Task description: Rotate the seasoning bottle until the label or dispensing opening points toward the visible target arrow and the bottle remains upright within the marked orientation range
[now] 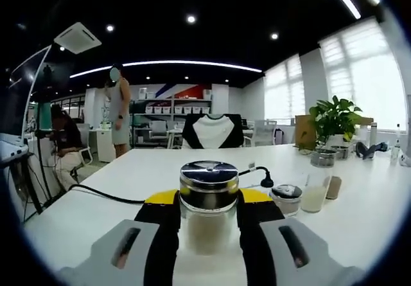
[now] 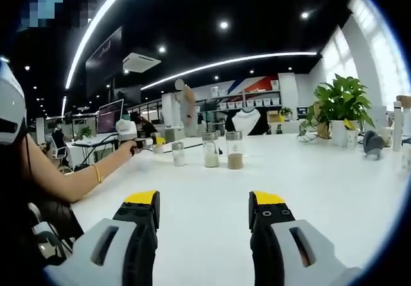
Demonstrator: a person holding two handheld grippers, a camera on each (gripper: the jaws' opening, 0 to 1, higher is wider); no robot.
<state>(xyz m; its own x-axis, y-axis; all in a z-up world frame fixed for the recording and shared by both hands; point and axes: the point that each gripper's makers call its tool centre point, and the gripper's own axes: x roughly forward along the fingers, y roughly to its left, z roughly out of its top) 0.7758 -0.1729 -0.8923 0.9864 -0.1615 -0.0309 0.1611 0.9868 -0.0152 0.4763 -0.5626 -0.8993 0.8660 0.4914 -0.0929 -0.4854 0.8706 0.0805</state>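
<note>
A: Starting nearest, what was the left gripper (image 1: pixel 208 231) doing?

B: It pinched the seasoning bottle (image 1: pixel 208 205) at six o'clock in the left gripper view. The jaws pressed the glass body on both sides, below the metal cap (image 1: pixel 209 173). My guess is the low hold kept the bottle upright on the bench (image 1: pixel 128 177) and let the wrist turn it.

A: And the right gripper (image 2: pixel 203 218)?

B: Spread apart, holding nothing, with bare bench between its jaws. It hovered low at six o'clock in the right gripper view, probably kept clear so one hand could do the turning.

A: Any arrow or label visible?

B: I couldn't make out either, so how far the rotation had got was unclear.

A: Farther out?

B: In the left gripper view, a low jar (image 1: pixel 286 199) and a cloudy glass (image 1: pixel 315 194) stood at three o'clock, just beyond the bottle; a black cable (image 1: pixel 103 196) ran off toward nine. In the right gripper view, three small jars (image 2: pixel 210 150) stood in a row near twelve, and the person's hand (image 2: pixel 128 147) was out at ten o'clock. A potted plant (image 2: pixel 342 109) sat far off at two.
</note>
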